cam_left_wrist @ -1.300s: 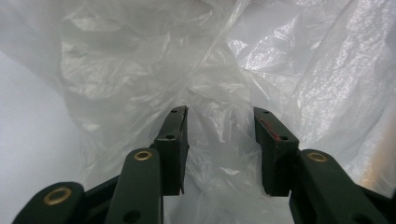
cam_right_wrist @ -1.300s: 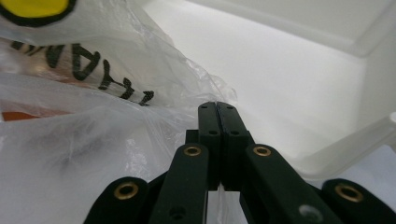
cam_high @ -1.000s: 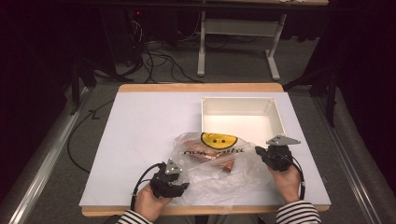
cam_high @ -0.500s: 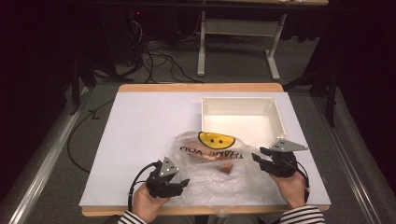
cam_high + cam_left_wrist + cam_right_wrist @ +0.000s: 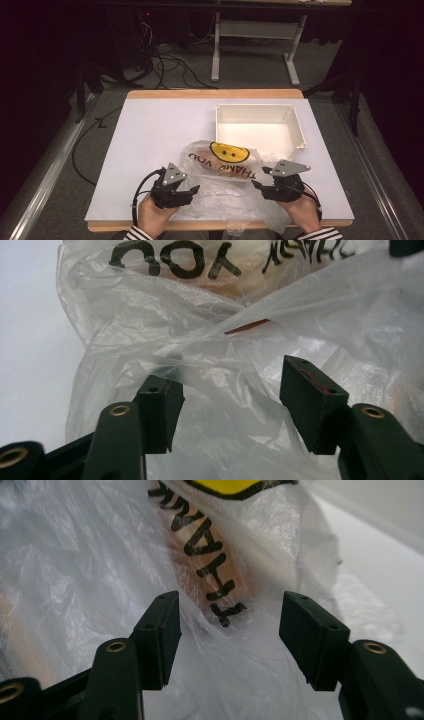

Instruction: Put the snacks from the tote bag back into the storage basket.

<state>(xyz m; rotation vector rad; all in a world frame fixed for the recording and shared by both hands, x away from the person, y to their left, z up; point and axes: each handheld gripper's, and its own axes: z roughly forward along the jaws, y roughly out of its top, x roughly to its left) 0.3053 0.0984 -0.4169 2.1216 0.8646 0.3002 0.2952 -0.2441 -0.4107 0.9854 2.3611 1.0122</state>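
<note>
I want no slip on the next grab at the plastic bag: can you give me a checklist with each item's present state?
1. Left gripper jaws apart: ok; they have just been opening, film between them, unpinched.
2. Right gripper jaws apart: ok; just opened, film between, not pressed.
3. Thin clear plastic bag with yellow smiley face lies on the table: ok.
4. White rectangular plastic bin empty: ok.
5. Bag mouth within reach: cannot tell.

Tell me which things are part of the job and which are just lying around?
Part of the job:
- plastic bag
- left gripper, fingers apart
- right gripper, fingers apart

Just lying around:
- white tub behind the bag
- cables on the floor
</note>
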